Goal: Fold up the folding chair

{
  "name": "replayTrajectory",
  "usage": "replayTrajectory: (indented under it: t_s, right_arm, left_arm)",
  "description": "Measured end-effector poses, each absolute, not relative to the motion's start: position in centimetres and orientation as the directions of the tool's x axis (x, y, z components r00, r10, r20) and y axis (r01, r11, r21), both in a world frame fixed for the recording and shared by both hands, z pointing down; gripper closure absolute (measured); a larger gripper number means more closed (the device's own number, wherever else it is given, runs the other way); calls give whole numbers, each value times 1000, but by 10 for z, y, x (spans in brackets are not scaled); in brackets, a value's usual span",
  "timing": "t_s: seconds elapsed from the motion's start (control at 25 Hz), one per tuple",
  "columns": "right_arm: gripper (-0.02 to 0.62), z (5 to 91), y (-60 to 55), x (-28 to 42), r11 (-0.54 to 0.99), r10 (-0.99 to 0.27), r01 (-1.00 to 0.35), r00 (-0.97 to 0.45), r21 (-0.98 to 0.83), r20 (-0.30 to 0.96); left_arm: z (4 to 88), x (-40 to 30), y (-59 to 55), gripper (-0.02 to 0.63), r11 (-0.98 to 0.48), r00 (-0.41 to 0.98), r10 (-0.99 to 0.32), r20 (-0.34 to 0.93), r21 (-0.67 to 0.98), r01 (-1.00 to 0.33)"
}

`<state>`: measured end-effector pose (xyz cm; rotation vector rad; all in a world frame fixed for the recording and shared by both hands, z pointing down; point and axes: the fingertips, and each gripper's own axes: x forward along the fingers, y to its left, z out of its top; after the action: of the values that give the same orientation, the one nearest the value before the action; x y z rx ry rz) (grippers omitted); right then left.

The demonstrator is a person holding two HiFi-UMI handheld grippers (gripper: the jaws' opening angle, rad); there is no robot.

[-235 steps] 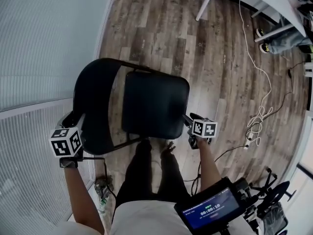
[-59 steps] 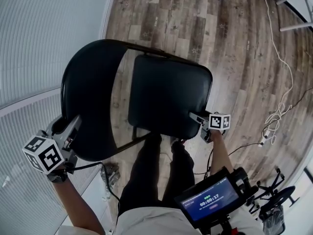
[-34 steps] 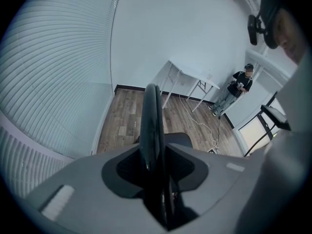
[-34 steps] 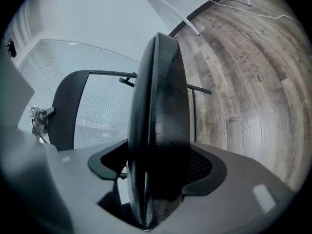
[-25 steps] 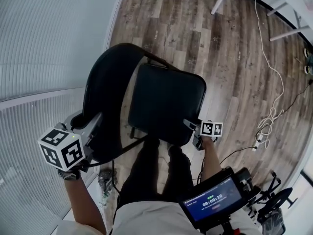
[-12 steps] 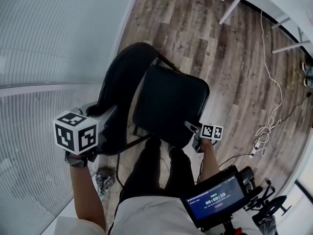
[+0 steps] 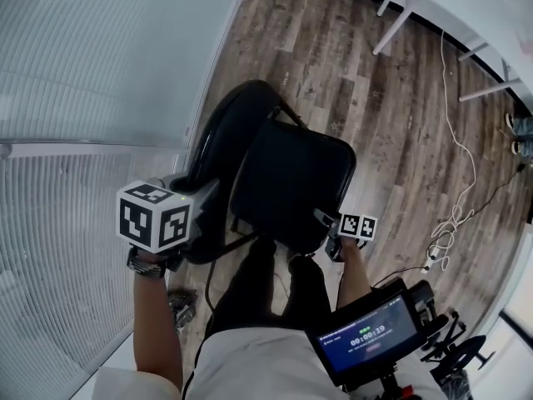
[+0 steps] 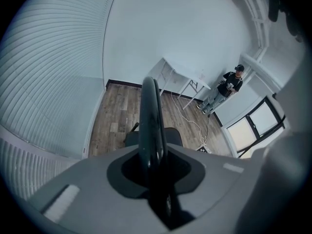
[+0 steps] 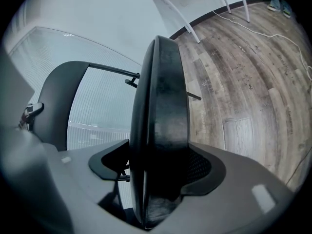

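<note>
Wood-plank floor (image 7: 400, 132) fills our head view, and the folding chair (image 7: 287, 173) stands at our feet. Our left gripper (image 7: 208, 192) is on its backrest (image 7: 226, 136), our right gripper (image 7: 323, 217) on the seat (image 7: 300, 198) front. In the left gripper view, our jaws have just been closing and they pinch the thin backrest rim (edge-on to us). In the right gripper view, our jaws are spread wide, clamped on the thick seat edge.

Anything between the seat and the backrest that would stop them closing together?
Nothing visible in the gap between seat and backrest. The left gripper, jaws just closing, holds the backrest; the right gripper clamps the seat.
</note>
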<state>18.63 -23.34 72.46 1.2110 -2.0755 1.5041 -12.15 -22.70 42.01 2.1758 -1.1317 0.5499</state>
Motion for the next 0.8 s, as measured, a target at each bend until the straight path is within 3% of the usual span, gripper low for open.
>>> replayTrajectory:
  t_s: [0.8]
  right_arm:
    - [262, 680, -234, 141, 80, -475, -790, -566, -608, 674]
  left_arm:
    - [401, -109, -226, 549, -456, 522, -607, 599, 275, -846]
